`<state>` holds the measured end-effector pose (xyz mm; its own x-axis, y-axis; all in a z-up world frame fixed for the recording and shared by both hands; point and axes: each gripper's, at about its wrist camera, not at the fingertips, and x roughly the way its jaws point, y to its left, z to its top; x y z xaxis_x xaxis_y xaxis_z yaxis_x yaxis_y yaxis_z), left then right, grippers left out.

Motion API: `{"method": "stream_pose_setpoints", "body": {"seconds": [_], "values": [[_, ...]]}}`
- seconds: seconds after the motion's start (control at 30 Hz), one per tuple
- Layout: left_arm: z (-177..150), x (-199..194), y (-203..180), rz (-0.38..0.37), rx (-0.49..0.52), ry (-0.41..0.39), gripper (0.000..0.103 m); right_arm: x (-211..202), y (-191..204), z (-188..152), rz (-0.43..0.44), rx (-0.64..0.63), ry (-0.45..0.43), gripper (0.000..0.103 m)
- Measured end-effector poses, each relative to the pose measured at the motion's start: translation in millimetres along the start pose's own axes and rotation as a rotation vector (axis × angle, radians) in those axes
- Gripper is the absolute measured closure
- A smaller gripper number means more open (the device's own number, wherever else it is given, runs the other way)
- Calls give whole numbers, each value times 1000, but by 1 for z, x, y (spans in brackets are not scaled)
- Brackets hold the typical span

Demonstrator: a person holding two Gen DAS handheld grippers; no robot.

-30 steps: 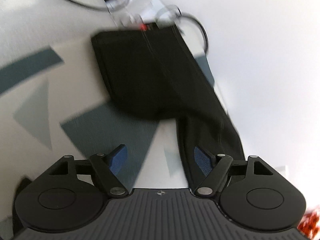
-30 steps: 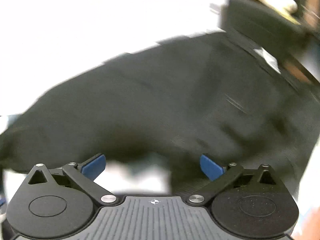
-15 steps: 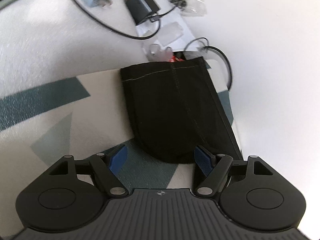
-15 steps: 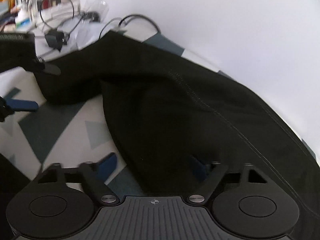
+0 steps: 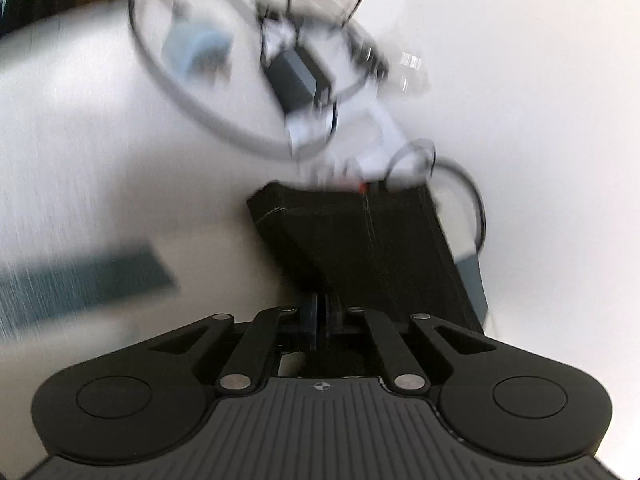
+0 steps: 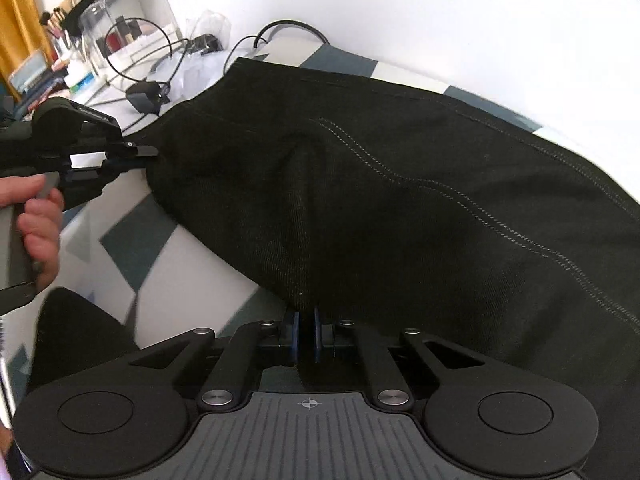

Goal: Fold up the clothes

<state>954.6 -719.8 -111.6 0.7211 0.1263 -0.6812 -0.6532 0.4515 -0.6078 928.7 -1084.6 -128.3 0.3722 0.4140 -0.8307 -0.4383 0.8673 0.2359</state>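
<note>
While motion blur smears the cables beyond, we hold the black trousers on the patterned bedcover with both claws pinched shut on the fabric: left claw at one edge, right claw at another. Our frame cuts off the far trouser end.

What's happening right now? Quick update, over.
Left gripper and right gripper both shut on black trousers. Charger and cables just beyond the fabric.

Black trousers and cables (perhaps chargers) lie on the patterned bedcover.
</note>
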Motion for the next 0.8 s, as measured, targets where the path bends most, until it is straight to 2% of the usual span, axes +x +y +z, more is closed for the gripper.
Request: {"method": "stream_pose_setpoints", "body": {"seconds": [0.07, 0.13, 0.17, 0.2, 0.23, 0.27, 0.3, 0.33, 0.37, 0.43, 0.53, 0.57, 0.6, 0.67, 0.8], "values": [[11, -4, -2, 11, 40, -52, 99, 2, 6, -1, 39, 12, -3, 92], [19, -4, -3, 28, 77, -50, 99, 3, 12, -2, 69, 24, -8, 88], [21, -2, -6, 49, 112, -20, 97, 3, 15, -3, 64, 30, -15, 80], [22, 0, -9, 73, 146, 11, 91, 1, 16, -5, 54, 42, -23, 65], [22, 0, -11, 105, 171, 44, 85, -5, 16, -6, 34, 65, -38, 57], [22, -3, -13, 122, 188, 69, 66, -14, 15, -8, 5, 100, -71, 43], [20, -11, -13, 108, 202, 77, 49, -30, 10, -13, -23, 151, -125, 39], [19, -20, -14, 90, 219, 85, 45, -50, 2, -22, -45, 210, -184, 36], [17, -32, -14, 49, 249, 90, 44, -70, -6, -31, -66, 269, -244, 29], [8, -59, -15, -60, 330, 130, 40, -110, -22, -49, -110, 387, -363, 24], [-9, -98, -11, -204, 410, 189, 23, -170, -46, -75, -176, 563, -541, 16], [-17, -111, -8, -248, 443, 204, 14, -189, -51, -87, -221, 609, -588, 14], [-27, -123, -6, -272, 486, 215, 7, -206, -54, -101, -299, 636, -618, 9], [-46, -138, -3, -283, 567, 233, 6, -237, -59, -130, -441, 695, -664, 1], [-85, -151, 2, -347, 663, 331, 6, -271, -57, -199, -624, 850, -659, 1]]}}
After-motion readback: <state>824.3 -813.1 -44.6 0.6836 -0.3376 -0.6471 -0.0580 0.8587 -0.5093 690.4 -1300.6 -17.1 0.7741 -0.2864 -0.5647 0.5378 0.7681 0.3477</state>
